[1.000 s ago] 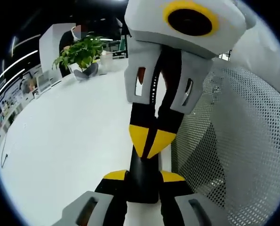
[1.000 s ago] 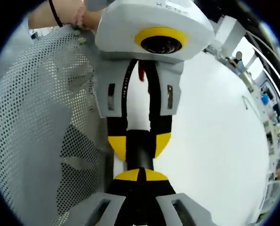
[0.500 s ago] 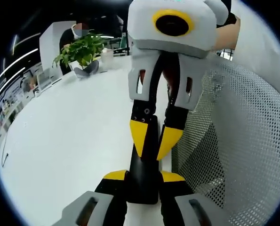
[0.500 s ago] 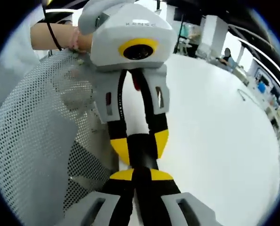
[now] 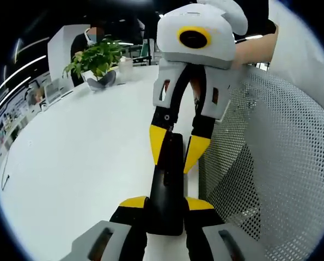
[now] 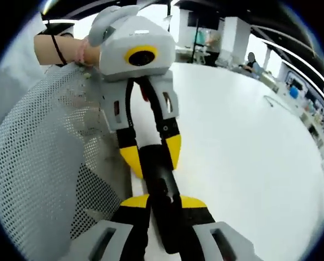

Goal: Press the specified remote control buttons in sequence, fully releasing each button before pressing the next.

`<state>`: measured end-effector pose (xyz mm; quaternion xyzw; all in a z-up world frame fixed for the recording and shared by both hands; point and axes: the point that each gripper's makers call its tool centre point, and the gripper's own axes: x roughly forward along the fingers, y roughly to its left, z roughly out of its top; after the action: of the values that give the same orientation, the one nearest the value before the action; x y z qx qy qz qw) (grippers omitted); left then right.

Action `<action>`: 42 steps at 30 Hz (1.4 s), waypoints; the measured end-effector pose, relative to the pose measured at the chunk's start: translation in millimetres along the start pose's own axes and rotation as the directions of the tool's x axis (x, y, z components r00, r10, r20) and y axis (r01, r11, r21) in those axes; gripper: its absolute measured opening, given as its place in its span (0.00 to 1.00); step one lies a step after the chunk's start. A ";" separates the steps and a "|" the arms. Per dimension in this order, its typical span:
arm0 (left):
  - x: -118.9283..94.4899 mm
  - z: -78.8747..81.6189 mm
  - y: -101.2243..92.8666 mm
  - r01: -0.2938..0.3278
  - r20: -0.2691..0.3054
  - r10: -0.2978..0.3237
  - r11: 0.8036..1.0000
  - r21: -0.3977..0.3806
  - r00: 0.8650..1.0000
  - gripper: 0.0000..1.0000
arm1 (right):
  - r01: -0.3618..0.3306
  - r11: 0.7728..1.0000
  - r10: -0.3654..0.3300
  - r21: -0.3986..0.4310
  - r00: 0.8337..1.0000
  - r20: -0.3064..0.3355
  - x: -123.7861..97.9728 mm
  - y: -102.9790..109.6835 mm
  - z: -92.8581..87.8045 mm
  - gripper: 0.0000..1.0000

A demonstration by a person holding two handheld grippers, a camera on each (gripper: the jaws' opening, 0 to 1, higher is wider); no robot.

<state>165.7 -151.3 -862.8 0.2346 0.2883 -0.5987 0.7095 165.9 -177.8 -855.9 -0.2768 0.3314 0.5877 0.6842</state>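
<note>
A black remote (image 5: pixel 167 187) lies lengthwise between the two grippers, which face each other. My left gripper (image 5: pixel 167 203) is shut on its near end, yellow tips pressed to both sides. The right gripper (image 5: pixel 177 148) comes in from above in the left gripper view, open, with its yellow tips spread on either side of the remote's far end. In the right gripper view the remote (image 6: pixel 160 174) runs between the right gripper's (image 6: pixel 163 202) own parted tips to the left gripper (image 6: pixel 151 153), which clamps it. No buttons are visible.
A white table (image 5: pixel 80 152) spreads to one side. A grey mesh chair back (image 5: pixel 281 163) stands close beside the grippers, also in the right gripper view (image 6: pixel 36 163). A potted plant (image 5: pixel 93 60) sits at the table's far end. A person's hand (image 6: pixel 58 49) holds the left gripper.
The right gripper was shut with its tips together at the remote; it has opened and drawn back, its tips now straddling the remote. The left gripper keeps its hold.
</note>
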 end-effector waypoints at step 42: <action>-3.1 2.9 0.8 0.019 -0.003 -0.019 0.998 -0.054 1.000 0.29 | -0.008 0.998 0.008 -0.056 1.000 -0.007 2.6 -3.6 -16.0 0.23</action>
<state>166.5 -150.9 -858.5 0.2135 0.3080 -0.5970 0.7093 167.7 -189.0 -868.0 -0.2966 0.3180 0.5987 0.6726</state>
